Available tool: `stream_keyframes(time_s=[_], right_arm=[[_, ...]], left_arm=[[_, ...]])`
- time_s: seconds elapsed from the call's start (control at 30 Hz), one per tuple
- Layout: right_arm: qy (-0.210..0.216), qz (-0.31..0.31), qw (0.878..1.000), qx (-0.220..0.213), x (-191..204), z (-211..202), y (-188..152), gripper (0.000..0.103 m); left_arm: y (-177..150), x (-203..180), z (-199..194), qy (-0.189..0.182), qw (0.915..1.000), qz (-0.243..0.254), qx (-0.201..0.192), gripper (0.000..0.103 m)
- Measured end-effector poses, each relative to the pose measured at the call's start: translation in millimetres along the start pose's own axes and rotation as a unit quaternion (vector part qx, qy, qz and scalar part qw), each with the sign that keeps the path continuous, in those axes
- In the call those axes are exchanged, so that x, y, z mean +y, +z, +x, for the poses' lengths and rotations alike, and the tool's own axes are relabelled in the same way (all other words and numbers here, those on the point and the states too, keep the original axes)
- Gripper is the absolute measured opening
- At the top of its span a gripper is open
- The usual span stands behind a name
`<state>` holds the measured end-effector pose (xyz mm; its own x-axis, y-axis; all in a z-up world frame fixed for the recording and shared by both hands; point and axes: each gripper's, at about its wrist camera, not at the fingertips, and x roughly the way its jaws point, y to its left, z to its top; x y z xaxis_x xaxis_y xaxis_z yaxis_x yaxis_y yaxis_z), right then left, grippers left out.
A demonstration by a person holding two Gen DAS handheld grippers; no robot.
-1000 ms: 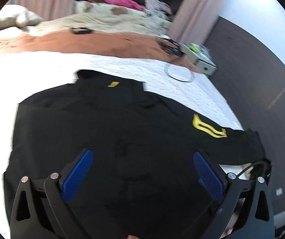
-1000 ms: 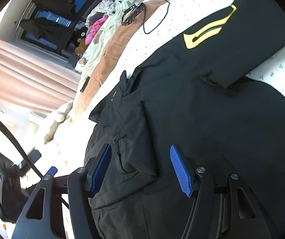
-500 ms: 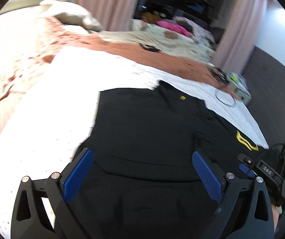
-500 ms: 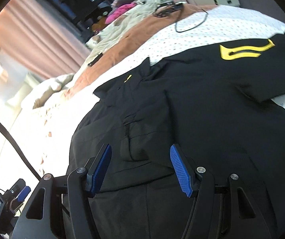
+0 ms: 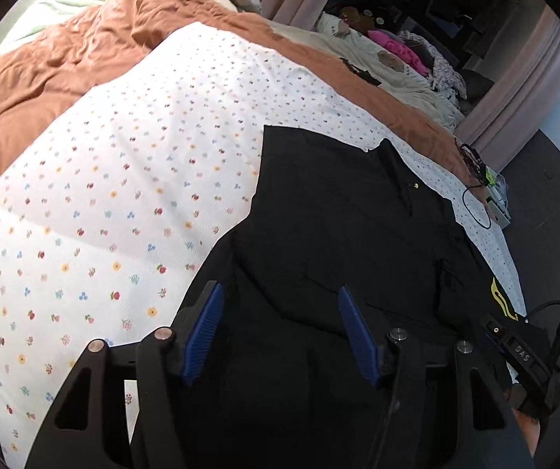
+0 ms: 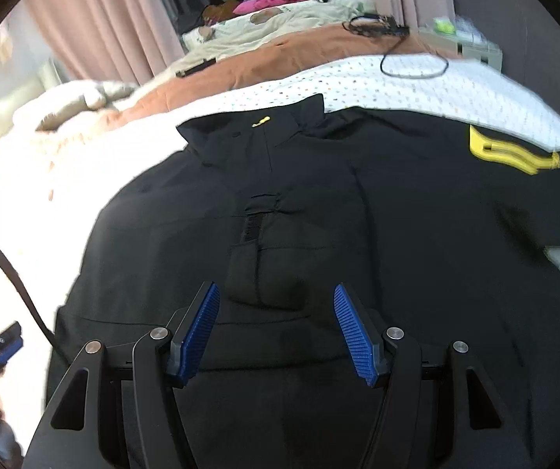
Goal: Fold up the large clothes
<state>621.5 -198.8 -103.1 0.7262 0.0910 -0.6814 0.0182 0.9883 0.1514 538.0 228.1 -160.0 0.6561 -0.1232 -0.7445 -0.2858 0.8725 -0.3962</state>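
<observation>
nearest of all, the left gripper [image 5: 280,332] hangs over the lower left part of the black garment [image 5: 342,234], its blue-padded fingers [image 5: 201,332] apart after just narrowing, with only flat cloth seen under the gap and nothing pinched; the right gripper [image 6: 276,328] sits over the middle of the same garment, its fingers [image 6: 354,336] likewise spread with no cloth caught between them, the pads clear of the fabric as far as the view shows. at the right edge of the left wrist view the other handheld tool and a bit of the person's hand [image 5: 530,426] show, blurred. the black garment lies face up and mostly flat on the bed, on a white sheet with small coloured flowers [image 5: 104,215]; a chest pocket [image 6: 264,273] with a vertical placket lies just ahead of the right fingers, the collar [image 6: 256,129] with a small yellow mark points away, and one sleeve bearing a yellow emblem [image 6: 510,148] stretches out to the right. beyond the sheet runs a rust-orange blanket [image 5: 65,58], with a black looped cable [image 6: 412,66] lying on the sheet near it. farther off are a cream quilt [image 6: 280,27], a pink item [image 6: 268,0] among piled clothes, and pale pink curtains [image 6: 115,19]
</observation>
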Motion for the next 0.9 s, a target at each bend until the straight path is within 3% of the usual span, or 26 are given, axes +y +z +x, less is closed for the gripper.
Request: stream_keyframes(time_s=[0.07, 0.23, 0.4, 0.53, 0.63, 0.67, 0.9], right_arm=[[-0.019, -0.015, 1.0, 0.005, 8, 7, 0, 0.059], [-0.017, -0.05, 0.998, 0.024, 36, 28, 0, 0.06], [-0.066, -0.09, 0.992, 0.06, 56, 65, -2, 0.06], [-0.1, -0.11, 0.987, 0.06, 63, 77, -2, 0.059], [-0.1, -0.102, 0.988, 0.049, 56, 72, -2, 0.031], [-0.1, -0.096, 0.989, 0.047, 53, 71, -1, 0.027], [-0.054, 0.008, 0.998, -0.015, 5, 33, 18, 0.025]], left_arm=[[-3, 1, 4, 0.003, 1.0, 0.003, 0.006, 0.062], [-5, 6, 7, 0.004, 0.9999, 0.002, 0.015, 0.058], [-1, 25, 7, 0.013, 0.9995, -0.025, 0.013, 0.058], [0, 32, 9, 0.014, 0.9991, -0.037, 0.015, 0.058], [-1, 29, 9, 0.014, 0.9992, -0.033, 0.015, 0.058], [-2, 27, 9, 0.013, 0.9993, -0.031, 0.016, 0.058], [0, 19, 8, 0.007, 0.9997, -0.018, 0.016, 0.058]])
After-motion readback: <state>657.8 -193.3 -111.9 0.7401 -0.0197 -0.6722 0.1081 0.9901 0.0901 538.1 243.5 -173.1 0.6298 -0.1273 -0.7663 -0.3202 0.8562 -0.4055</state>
